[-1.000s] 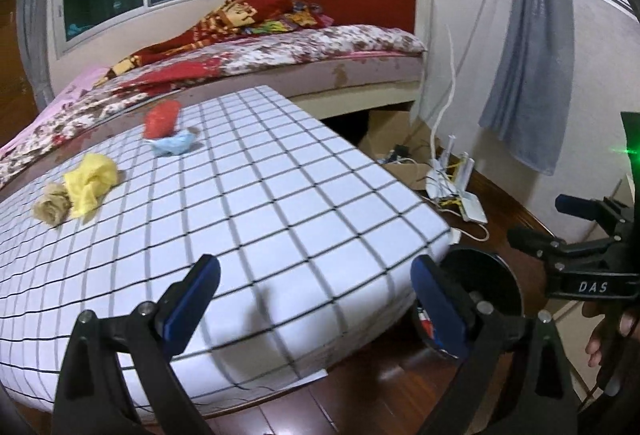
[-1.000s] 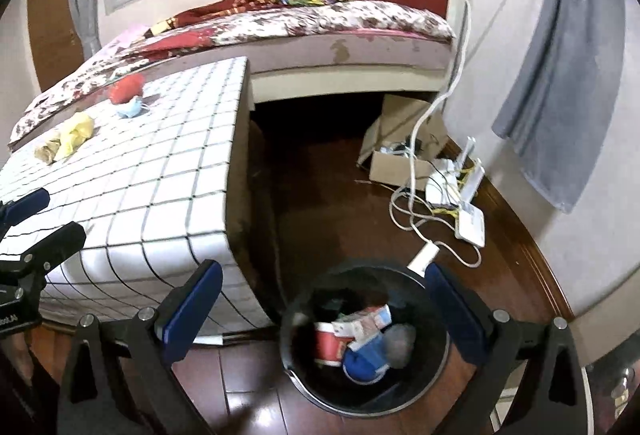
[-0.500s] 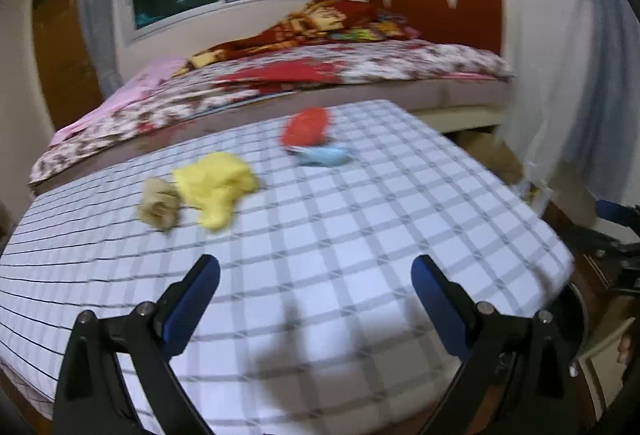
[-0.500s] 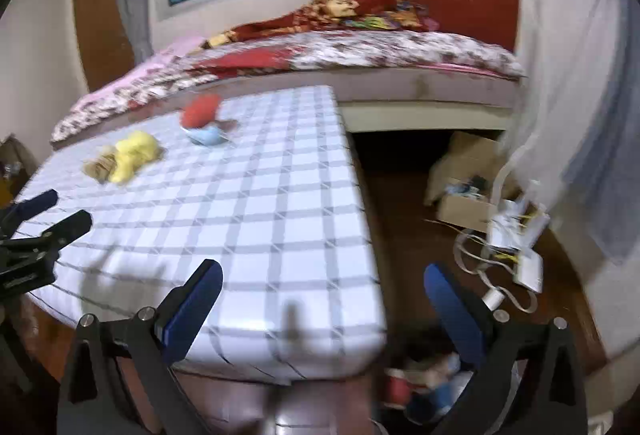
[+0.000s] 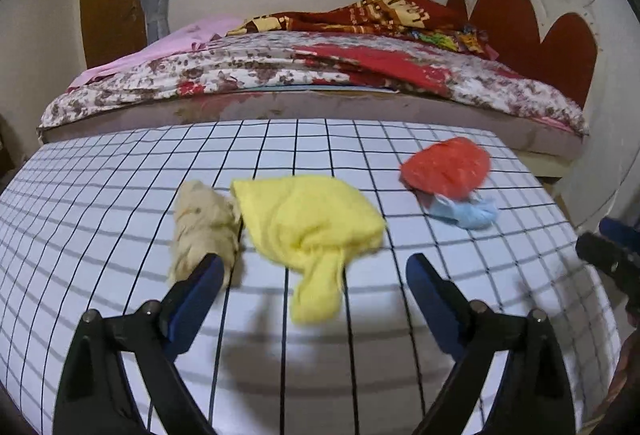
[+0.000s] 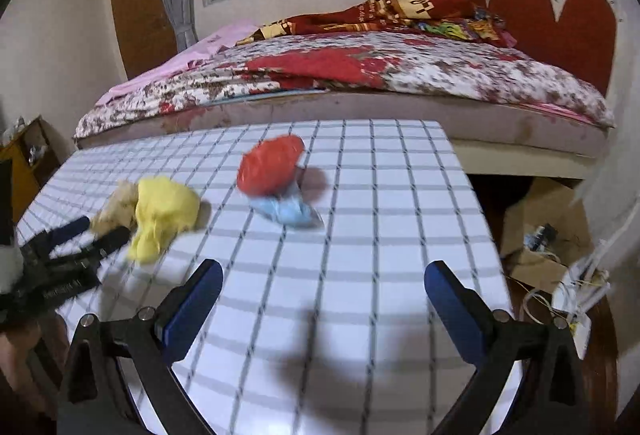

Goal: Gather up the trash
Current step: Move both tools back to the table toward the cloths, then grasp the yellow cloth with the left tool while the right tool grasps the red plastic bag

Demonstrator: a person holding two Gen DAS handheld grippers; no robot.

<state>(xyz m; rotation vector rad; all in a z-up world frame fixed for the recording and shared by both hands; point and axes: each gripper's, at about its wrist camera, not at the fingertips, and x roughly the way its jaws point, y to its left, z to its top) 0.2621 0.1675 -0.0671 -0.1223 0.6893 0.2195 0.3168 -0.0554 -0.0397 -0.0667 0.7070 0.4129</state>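
Four trash items remain on the grid-patterned table (image 5: 120, 171): a crumpled yellow cloth (image 5: 308, 219), a beige wad (image 5: 202, 225), a red plastic bag (image 5: 446, 167) and a blue wrapper (image 5: 466, 213). The left gripper (image 5: 314, 277) fingers, spread and closing, approach the cloth, empty. The right gripper (image 6: 322, 285) fingers are spread, empty. No item is collected yet.

beige wad (image 5: 202, 225) — near end hidden behind a finger | blue scrap (image 6: 286, 211) — smeared by blur | worktop (image 5: 100, 195) — cut by frame
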